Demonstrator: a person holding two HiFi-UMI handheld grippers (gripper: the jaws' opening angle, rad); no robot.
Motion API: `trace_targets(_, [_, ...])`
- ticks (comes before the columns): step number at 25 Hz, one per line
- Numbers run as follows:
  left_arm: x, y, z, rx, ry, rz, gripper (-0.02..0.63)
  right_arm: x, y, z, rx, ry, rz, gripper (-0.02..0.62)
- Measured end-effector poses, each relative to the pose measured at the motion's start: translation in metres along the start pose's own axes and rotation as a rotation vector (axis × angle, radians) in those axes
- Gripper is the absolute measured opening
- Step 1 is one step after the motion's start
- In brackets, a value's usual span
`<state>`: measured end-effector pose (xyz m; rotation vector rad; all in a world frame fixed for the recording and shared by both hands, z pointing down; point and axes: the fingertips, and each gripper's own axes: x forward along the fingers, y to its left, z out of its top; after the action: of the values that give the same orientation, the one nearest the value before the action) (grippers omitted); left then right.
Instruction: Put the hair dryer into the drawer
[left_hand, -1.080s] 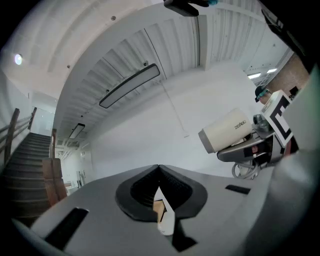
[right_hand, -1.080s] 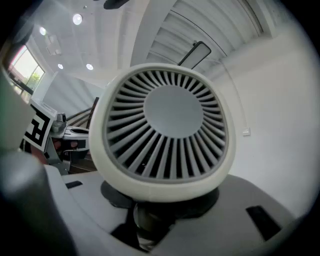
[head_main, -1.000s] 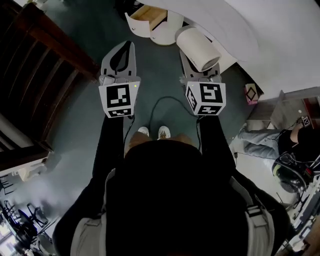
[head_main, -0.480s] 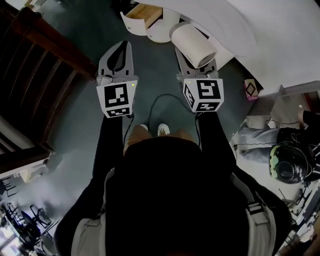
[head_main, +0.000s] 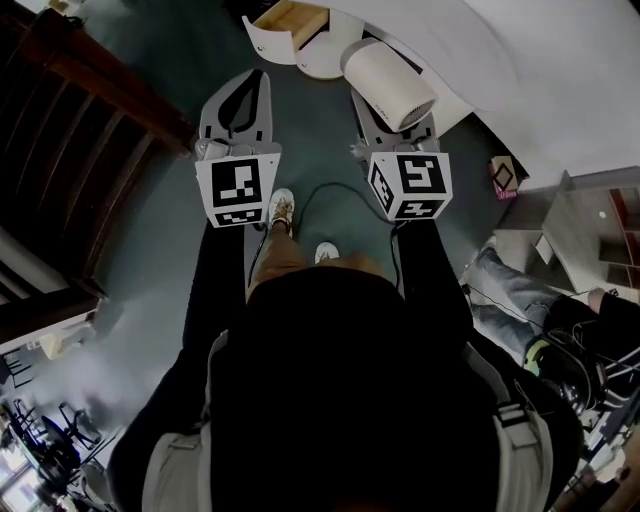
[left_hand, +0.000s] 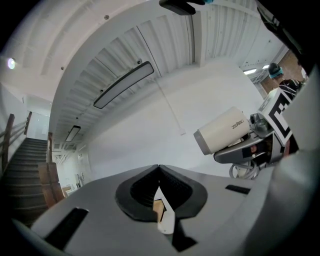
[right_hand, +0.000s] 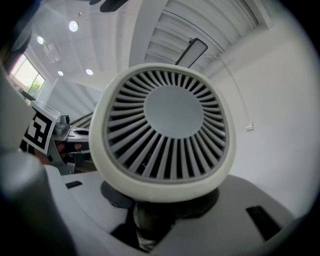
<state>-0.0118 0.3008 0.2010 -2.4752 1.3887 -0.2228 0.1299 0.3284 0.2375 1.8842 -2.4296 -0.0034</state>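
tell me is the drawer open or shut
Open: the drawer stands pulled out, its wooden inside showing from above.

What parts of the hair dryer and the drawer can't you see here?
- Hair dryer handle: right gripper view, hidden beneath its own round grille; head view, under its barrel.
- Drawer inside: head view, small and cut off by the top edge.
- Black cable end: head view, runs behind the person's head.
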Motion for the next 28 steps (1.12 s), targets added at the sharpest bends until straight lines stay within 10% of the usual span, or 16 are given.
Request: trace_targets(28, [0.143,0.116,-0.053,-0.062,-0.013,-0.149,0.015,0.181,0.007,0.007,-0.011,0.046,-0.132,0.195])
